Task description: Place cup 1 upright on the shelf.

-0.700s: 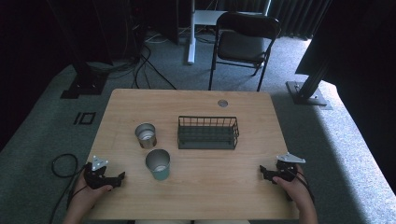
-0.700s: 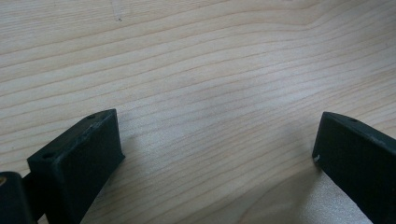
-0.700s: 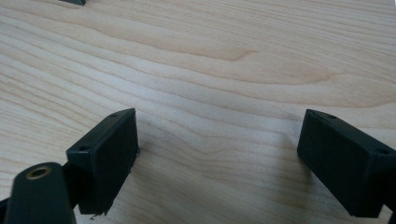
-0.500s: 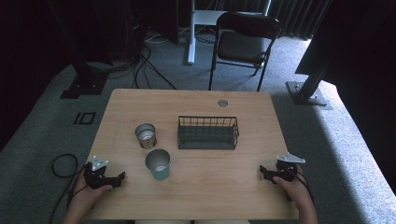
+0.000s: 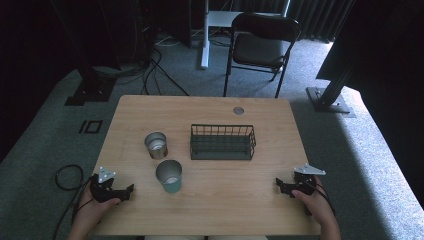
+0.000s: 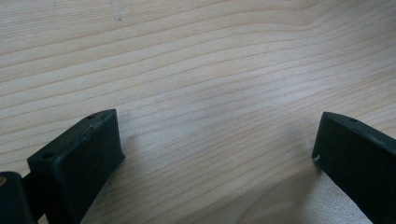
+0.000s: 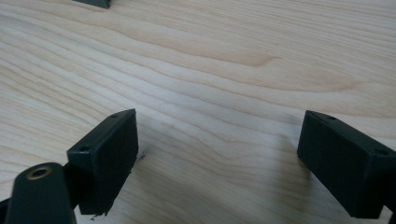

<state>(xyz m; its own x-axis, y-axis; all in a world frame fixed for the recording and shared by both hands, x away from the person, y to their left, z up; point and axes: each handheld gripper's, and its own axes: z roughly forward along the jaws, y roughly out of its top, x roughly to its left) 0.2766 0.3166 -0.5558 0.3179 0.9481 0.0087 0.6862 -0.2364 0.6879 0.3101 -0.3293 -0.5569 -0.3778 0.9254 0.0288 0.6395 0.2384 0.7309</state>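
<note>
On the wooden table (image 5: 210, 112) a dark wire basket (image 5: 222, 142) stands in the middle. To its left sit a short metal cup (image 5: 156, 144) and, nearer me, a taller teal metal cup (image 5: 169, 175). My left gripper (image 5: 127, 190) rests near the front left corner, held in a hand, its jaws wide apart. In the left gripper view its gripper (image 6: 217, 149) is open over bare wood. My right gripper (image 5: 278, 184) rests near the front right, also hand-held. In the right gripper view its gripper (image 7: 217, 149) is open with nothing between the jaws.
A round grommet (image 5: 238, 110) is set in the table's far edge. Behind the table stand a folding chair (image 5: 260, 42) and a white desk leg (image 5: 205, 35). Cables (image 5: 65, 175) lie on the grey carpet at the left.
</note>
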